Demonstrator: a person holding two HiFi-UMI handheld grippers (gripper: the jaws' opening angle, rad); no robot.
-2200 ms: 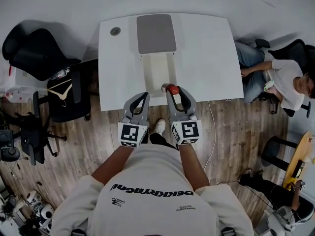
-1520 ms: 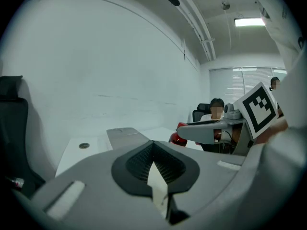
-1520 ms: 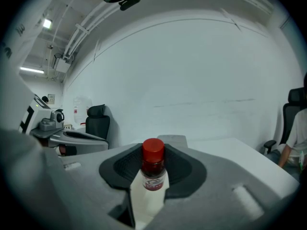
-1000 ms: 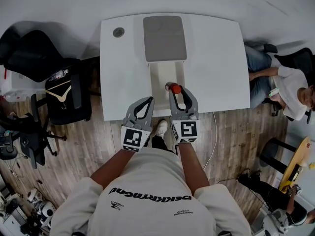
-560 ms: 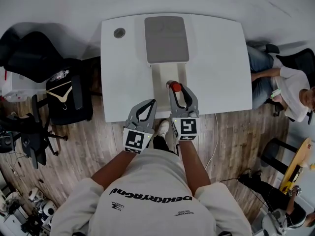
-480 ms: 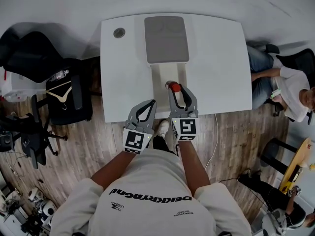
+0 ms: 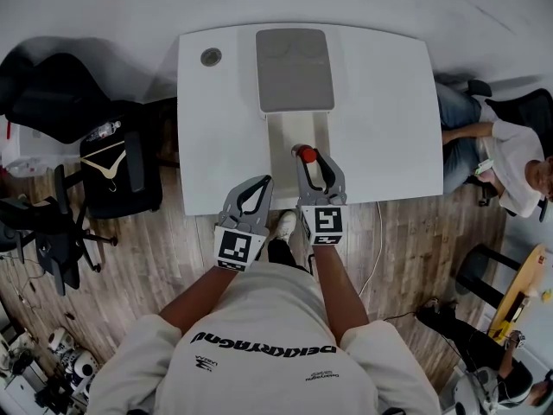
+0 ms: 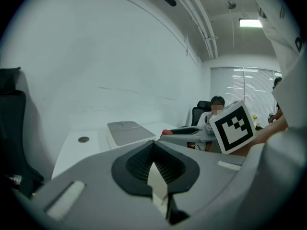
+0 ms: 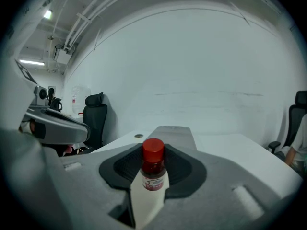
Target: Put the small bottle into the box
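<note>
**Table** [image 7: 380, 102]: white, filling the upper centre of the head view. Bare surface lies on both sides of the box, and there is a small round disc [image 7: 211, 56] at its upper left.

**Box** [image 7: 278, 141]: a cream tray running toward me, with its grey lid [image 7: 295, 69] lying flat at the far end.

**Left gripper** [image 7: 263, 181]: lower centre, at the table's near edge. Its jaws are together with nothing between them.

**Right gripper** [image 7: 309, 159]: clamped on the small bottle [image 7: 306, 154], whose red cap stands upright above the pads.

**Change:** two seconds ago I held the bottle at the table's near edge. It now hangs over the near end of the tray, and it has barely moved in the last half second, with the grip unaltered. I judge the carry to be nearly done, leaving only the lowering and release.

**Edges and room:** the tray is narrow and the bottle sits toward its right wall, so I would descend straight. The left gripper is just beside the tray's near left corner, clear of the right one. The way back toward me is open.
</note>
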